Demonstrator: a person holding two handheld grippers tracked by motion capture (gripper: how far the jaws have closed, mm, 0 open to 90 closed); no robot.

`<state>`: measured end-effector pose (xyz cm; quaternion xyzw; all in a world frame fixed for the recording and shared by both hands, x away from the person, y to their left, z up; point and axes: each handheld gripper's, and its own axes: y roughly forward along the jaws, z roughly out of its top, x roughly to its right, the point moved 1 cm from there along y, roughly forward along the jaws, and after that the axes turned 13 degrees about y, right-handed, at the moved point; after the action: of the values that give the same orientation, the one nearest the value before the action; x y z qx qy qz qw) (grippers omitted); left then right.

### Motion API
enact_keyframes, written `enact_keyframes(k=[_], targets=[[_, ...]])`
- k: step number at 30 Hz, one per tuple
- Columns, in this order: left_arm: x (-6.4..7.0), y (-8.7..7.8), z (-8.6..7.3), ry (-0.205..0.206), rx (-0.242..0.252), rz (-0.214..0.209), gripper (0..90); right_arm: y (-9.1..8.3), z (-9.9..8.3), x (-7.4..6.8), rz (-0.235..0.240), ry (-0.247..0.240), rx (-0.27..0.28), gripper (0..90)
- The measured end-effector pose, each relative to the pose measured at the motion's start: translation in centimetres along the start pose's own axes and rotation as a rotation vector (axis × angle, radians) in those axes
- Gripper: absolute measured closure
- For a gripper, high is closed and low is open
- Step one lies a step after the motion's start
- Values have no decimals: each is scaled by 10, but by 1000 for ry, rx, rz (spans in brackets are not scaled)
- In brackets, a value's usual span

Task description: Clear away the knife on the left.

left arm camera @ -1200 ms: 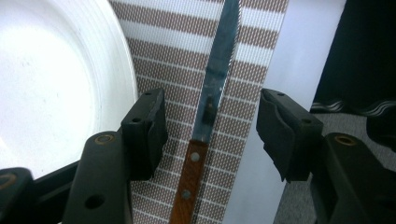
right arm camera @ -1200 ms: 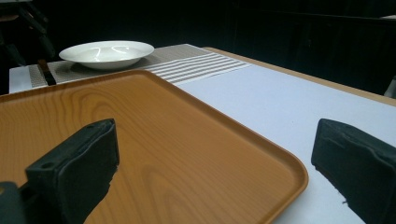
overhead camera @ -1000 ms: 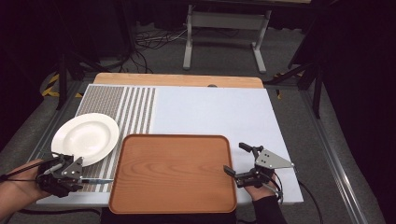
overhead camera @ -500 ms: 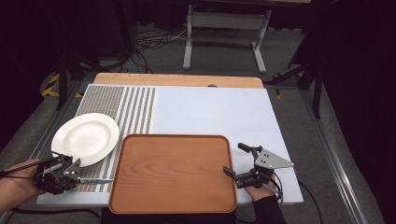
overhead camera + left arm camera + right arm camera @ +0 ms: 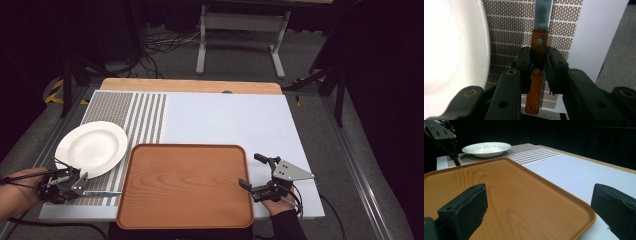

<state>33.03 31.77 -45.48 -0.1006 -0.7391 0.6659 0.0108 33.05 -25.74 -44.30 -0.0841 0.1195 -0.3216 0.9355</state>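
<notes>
A: What has the left gripper (image 5: 537,65) got?
B: Its 2 jaws are clamped on a knife's wooden handle (image 5: 536,75), lying on the striped mat (image 5: 137,112) beside the white plate (image 5: 91,148). The blade (image 5: 543,13) is cut off at the frame.
A: The right gripper (image 5: 252,171)?
B: Wide apart, empty, straddling the wooden tray's (image 5: 185,182) rim.

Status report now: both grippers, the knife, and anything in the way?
Left gripper shut on knife handle, flat on mat. Right gripper open at tray edge. Plate beside knife, apart.
</notes>
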Motion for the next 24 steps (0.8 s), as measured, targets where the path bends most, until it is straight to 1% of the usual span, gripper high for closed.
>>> enact_keyframes(k=[2,3,4,5,8,9,12,14,16,18,21,22,23,24], targets=[[0,0,0,10,5,-7,764,0,0,0,1,4,1,15],[0,0,-1,15,10,2,768,0,0,0,1,4,1,14],[0,0,-1,15,10,2,769,0,0,0,1,4,1,14],[1,0,-1,15,-3,7,769,0,0,0,2,4,0,14],[2,0,-1,17,12,13,771,0,0,0,4,5,2,14],[2,0,-1,22,3,15,772,0,0,0,3,5,2,14],[2,0,-1,29,2,16,773,0,0,0,3,7,1,14],[2,0,-2,26,15,14,773,0,0,0,4,5,0,14],[2,0,-2,24,5,16,774,0,0,0,6,8,3,14],[1,0,-2,28,13,13,775,0,0,1,5,5,-1,14],[2,-1,-1,34,-8,20,776,0,0,1,6,7,-1,14],[1,-1,-1,35,-2,16,775,0,0,1,6,6,-1,14],[1,0,-3,20,16,13,775,0,0,1,6,6,-1,14],[1,-1,-4,12,5,18,775,0,0,1,6,7,-2,14]])
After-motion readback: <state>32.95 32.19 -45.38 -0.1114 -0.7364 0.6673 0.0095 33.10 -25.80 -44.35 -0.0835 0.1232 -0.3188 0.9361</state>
